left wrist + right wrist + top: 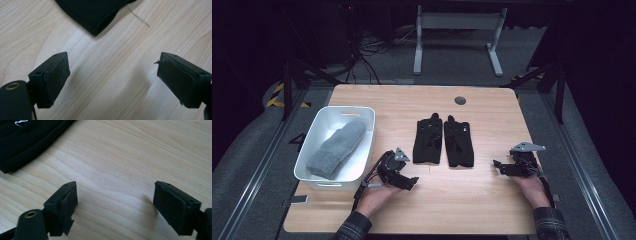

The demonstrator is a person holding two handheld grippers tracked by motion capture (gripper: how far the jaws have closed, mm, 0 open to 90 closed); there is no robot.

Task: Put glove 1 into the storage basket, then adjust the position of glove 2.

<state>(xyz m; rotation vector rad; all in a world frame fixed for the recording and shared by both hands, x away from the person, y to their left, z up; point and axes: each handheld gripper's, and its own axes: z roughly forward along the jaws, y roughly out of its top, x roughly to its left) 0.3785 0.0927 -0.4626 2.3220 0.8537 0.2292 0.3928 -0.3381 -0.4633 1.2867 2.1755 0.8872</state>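
From the high view, two black gloves (443, 140) lie side by side mid-table, the left gripper (408, 181) just below their cuffs and the right gripper (501, 167) to their right; a grey sock (337, 147) lies in a white bin (364, 150). The left gripper view shows jaws spread over bare wood, a glove corner (96, 15) ahead. The right gripper view shows jaws spread too, glove edge (27, 142) at upper left.

Left gripper (113, 80) spread wide, empty, above table (107, 75); black glove (92, 12) corner ahead.
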